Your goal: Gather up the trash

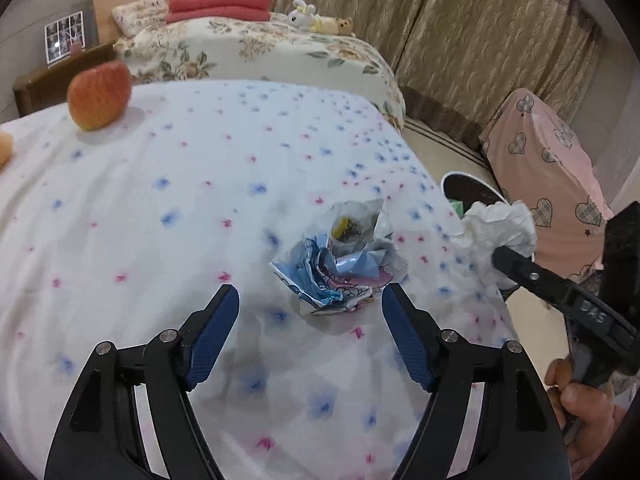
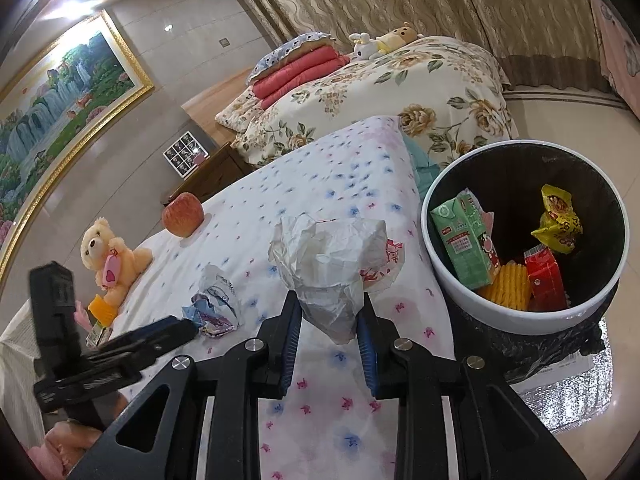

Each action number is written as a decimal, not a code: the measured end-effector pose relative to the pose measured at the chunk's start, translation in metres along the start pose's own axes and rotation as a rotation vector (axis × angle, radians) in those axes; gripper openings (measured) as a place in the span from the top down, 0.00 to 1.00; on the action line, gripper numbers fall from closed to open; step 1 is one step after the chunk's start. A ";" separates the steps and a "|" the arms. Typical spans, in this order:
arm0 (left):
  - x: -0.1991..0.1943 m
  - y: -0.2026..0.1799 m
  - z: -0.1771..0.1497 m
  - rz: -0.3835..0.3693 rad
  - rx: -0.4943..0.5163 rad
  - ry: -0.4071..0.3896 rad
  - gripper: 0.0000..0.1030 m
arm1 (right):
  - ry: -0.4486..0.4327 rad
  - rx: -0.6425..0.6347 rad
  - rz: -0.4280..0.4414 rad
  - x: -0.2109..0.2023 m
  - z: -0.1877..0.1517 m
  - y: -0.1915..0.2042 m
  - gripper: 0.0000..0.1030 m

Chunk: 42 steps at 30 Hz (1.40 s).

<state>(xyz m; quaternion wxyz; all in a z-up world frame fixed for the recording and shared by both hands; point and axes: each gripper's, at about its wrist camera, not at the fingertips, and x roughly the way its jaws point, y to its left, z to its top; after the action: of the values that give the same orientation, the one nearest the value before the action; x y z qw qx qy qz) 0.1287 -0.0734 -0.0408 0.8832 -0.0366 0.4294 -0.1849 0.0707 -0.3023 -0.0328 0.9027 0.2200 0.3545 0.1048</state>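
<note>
My right gripper (image 2: 330,300) is shut on a crumpled white tissue (image 2: 328,264) and holds it above the flowered cloth, left of the white trash bin (image 2: 448,280). The bin holds a green carton (image 2: 468,240), a yellow wrapper (image 2: 558,220) and other packets. The tissue also shows in the left wrist view (image 1: 500,228), by the bin's rim (image 1: 472,178). My left gripper (image 1: 310,296) is open, its jaws either side of a crumpled blue and white wrapper (image 1: 340,264) lying on the cloth. That wrapper shows in the right wrist view (image 2: 214,300) too.
An apple (image 1: 100,94) stands at the far left of the cloth. A teddy bear (image 2: 110,256) and small packets (image 2: 100,312) lie beyond it. A red-printed plastic bag (image 2: 386,264) lies behind the tissue. A flowered bed (image 1: 260,48) and curtains are behind.
</note>
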 end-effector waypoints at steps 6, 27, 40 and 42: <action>0.018 -0.009 0.008 -0.008 0.020 0.014 0.64 | -0.004 0.004 -0.011 -0.003 0.000 -0.002 0.74; -0.008 -0.027 0.018 -0.026 0.012 -0.041 0.66 | -0.037 0.036 -0.038 -0.024 0.002 -0.025 0.74; -0.007 -0.069 0.000 -0.108 0.097 -0.012 0.66 | -0.042 0.045 -0.031 -0.026 0.001 -0.027 0.74; -0.005 -0.072 0.002 -0.108 0.103 -0.009 0.66 | -0.048 0.048 -0.035 -0.029 0.001 -0.029 0.74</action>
<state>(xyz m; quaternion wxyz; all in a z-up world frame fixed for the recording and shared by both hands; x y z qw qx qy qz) 0.1066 -0.1393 -0.0196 0.8746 -0.0151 0.4130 -0.2538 0.0515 -0.3386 -0.0285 0.9072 0.2378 0.3388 0.0751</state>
